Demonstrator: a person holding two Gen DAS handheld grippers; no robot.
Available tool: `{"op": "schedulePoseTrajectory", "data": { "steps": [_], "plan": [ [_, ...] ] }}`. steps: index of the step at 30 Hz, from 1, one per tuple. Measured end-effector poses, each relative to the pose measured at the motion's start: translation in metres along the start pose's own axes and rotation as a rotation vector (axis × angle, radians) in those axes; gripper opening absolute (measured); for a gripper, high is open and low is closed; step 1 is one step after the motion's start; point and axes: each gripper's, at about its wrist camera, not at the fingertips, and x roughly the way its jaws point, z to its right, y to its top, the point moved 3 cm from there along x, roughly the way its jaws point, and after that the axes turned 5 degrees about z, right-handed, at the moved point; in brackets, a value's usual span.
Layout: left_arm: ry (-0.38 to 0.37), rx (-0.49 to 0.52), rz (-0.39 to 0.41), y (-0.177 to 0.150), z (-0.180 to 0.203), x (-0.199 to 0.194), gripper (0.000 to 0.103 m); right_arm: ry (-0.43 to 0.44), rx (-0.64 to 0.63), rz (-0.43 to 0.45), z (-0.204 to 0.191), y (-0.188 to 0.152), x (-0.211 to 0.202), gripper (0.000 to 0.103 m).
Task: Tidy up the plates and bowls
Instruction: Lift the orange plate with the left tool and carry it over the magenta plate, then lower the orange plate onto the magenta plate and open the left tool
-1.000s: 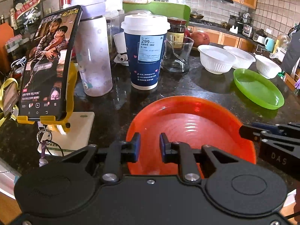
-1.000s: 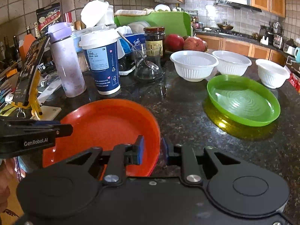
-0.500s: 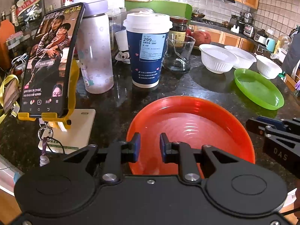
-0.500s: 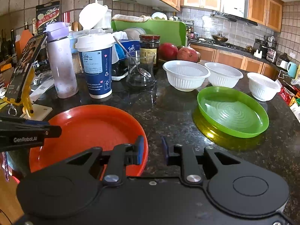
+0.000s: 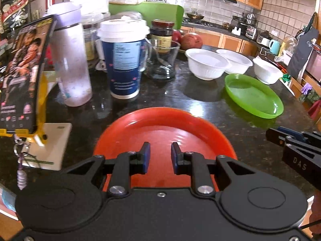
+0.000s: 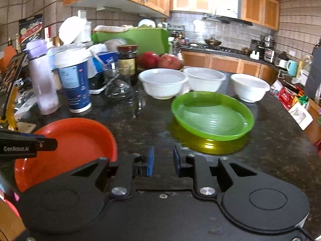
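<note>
An orange plate [image 5: 166,128] lies on the dark counter right in front of my left gripper [image 5: 160,154]. Its jaws stand apart over the plate's near part, pinching nothing; the near rim is hidden by the gripper body. My right gripper [image 6: 163,160] is open over bare counter, between the orange plate [image 6: 76,144] on its left and a green plate [image 6: 212,116] ahead to the right. Three white bowls [image 6: 163,82] [image 6: 204,80] [image 6: 249,86] stand in a row behind the green plate. The left gripper [image 6: 48,145] reaches over the orange plate's left side.
A blue paper cup [image 5: 124,60], a lilac bottle [image 5: 70,64], a glass jug [image 5: 162,60] and a phone on a yellow stand [image 5: 22,74] crowd the back left. Pomegranates [image 6: 160,60] and a green rack [image 6: 140,40] are behind. The counter's edge [image 6: 297,124] runs along the right.
My right gripper has slid right, off the orange plate's rim and toward the green plate. The left view has swung a little to the right; its jaws look slightly wider.
</note>
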Motion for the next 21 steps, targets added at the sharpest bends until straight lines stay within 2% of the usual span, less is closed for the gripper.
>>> {"op": "schedulePoseTrajectory", "data": {
  "steps": [6, 16, 21],
  "plan": [
    [0.002, -0.006, 0.003, 0.006, 0.035, 0.006, 0.03, -0.025, 0.017, 0.012, 0.045, 0.004, 0.001, 0.023],
    [0.019, -0.003, 0.026, 0.031, 0.116, 0.025, 0.03, -0.007, 0.005, 0.043, 0.143, 0.025, 0.007, 0.023],
    [0.023, -0.037, 0.021, 0.05, 0.141, 0.048, 0.03, 0.014, 0.018, 0.055, 0.189, 0.039, 0.019, 0.023]
  ]
}}
